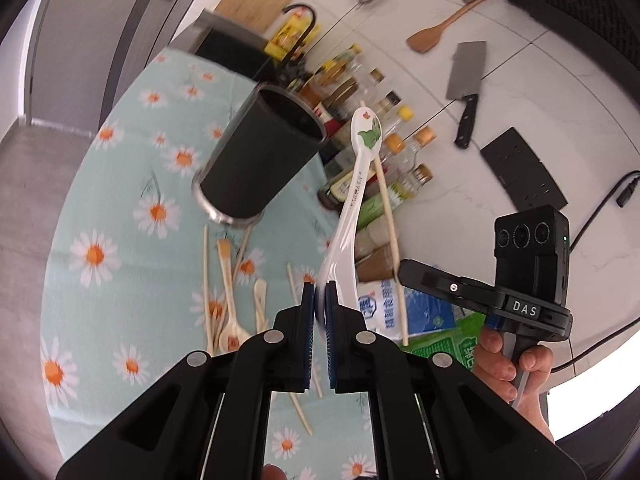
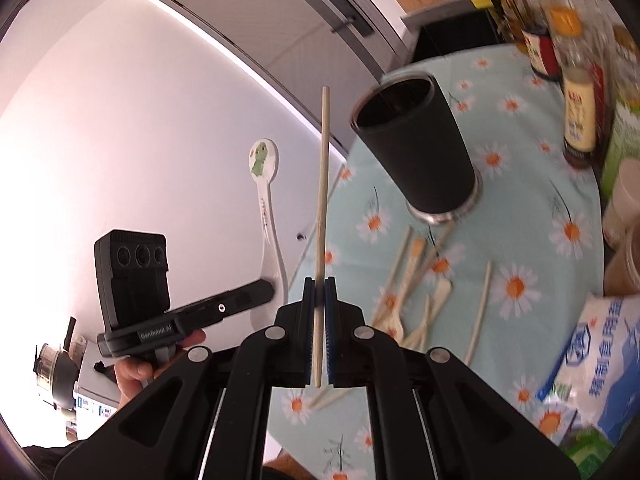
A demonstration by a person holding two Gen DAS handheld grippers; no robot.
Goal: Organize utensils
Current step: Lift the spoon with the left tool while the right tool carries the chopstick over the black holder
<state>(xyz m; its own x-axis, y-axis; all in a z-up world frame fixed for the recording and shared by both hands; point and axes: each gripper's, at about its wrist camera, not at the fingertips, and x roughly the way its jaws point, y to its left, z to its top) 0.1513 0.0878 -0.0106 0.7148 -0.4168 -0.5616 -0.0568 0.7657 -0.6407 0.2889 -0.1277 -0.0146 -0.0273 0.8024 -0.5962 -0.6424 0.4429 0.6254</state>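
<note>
Left wrist view: left gripper (image 1: 320, 292) clamped on the handle of a white ceramic spoon w/ green print (image 1: 352, 196), held up off the daisy-print tablecloth (image 1: 120, 184). Right gripper (image 2: 319, 292) is pinched on a pale wooden chopstick (image 2: 323, 200). Black cylindrical utensil holder (image 1: 260, 152) stands just ahead; more wooden chopsticks & spoons (image 1: 228, 300) lie loose in front of it. Risks, imo: the glazed handle could slip btwn the pads, both items crowd the holder mouth and clash, or a rim hit tips the holder.

A home kitchen: sauce bottles (image 1: 352, 92), a cleaver (image 1: 466, 80) on the wall, daisy tablecloth (image 1: 132, 208).
</note>
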